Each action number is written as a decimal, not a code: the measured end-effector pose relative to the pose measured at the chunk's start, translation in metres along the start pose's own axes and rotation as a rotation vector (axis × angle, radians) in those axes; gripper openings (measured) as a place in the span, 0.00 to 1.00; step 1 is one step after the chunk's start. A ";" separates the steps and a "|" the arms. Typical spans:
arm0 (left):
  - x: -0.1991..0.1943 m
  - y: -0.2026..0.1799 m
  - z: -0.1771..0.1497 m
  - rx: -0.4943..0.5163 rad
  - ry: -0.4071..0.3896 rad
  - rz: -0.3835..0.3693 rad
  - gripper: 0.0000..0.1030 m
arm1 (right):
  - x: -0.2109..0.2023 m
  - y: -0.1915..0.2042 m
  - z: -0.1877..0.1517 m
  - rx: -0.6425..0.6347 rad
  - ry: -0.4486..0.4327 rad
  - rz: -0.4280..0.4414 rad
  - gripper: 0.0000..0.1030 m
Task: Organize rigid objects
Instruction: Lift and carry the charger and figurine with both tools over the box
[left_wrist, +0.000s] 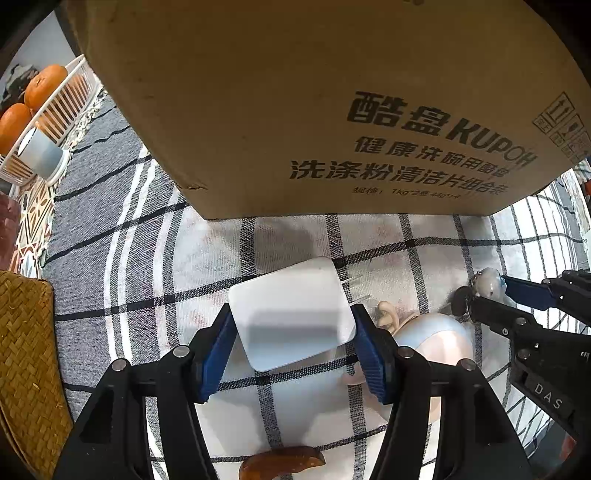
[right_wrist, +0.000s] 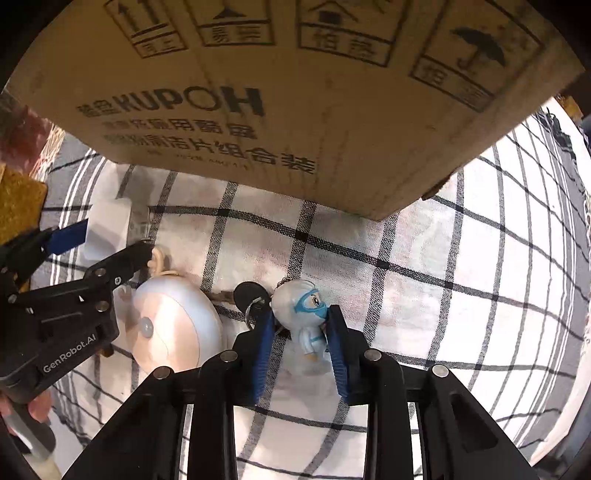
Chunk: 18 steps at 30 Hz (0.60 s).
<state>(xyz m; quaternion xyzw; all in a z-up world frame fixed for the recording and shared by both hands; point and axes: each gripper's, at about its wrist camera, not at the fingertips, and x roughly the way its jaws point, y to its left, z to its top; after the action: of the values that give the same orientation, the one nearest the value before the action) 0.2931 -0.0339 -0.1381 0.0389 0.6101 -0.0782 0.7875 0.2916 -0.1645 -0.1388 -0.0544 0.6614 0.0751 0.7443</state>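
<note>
My left gripper is shut on a white plug adapter with two metal prongs, held just above the checked cloth. The adapter also shows in the right wrist view. My right gripper is shut on a white figurine keychain with blue goggles; its ring and black key hang to the left. In the left wrist view the right gripper holds the figurine. A round pale dome-shaped gadget lies between the two grippers, also in the left wrist view.
A large cardboard box stands right ahead of both grippers, also in the right wrist view. A white basket with oranges and a cup is at far left. A woven mat lies left. A brown object lies near.
</note>
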 end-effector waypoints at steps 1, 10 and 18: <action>-0.001 0.000 -0.001 0.000 -0.001 0.000 0.59 | -0.001 0.000 0.000 0.001 -0.007 -0.001 0.29; -0.017 -0.004 -0.011 -0.002 -0.027 -0.014 0.59 | -0.018 -0.011 -0.020 0.041 -0.063 -0.020 0.29; -0.051 -0.004 -0.017 -0.003 -0.094 -0.027 0.59 | -0.051 -0.022 -0.042 0.087 -0.146 -0.005 0.29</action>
<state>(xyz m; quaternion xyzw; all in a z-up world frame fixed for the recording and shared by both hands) 0.2639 -0.0311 -0.0931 0.0257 0.5728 -0.0894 0.8144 0.2491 -0.1956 -0.0934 -0.0180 0.6080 0.0481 0.7923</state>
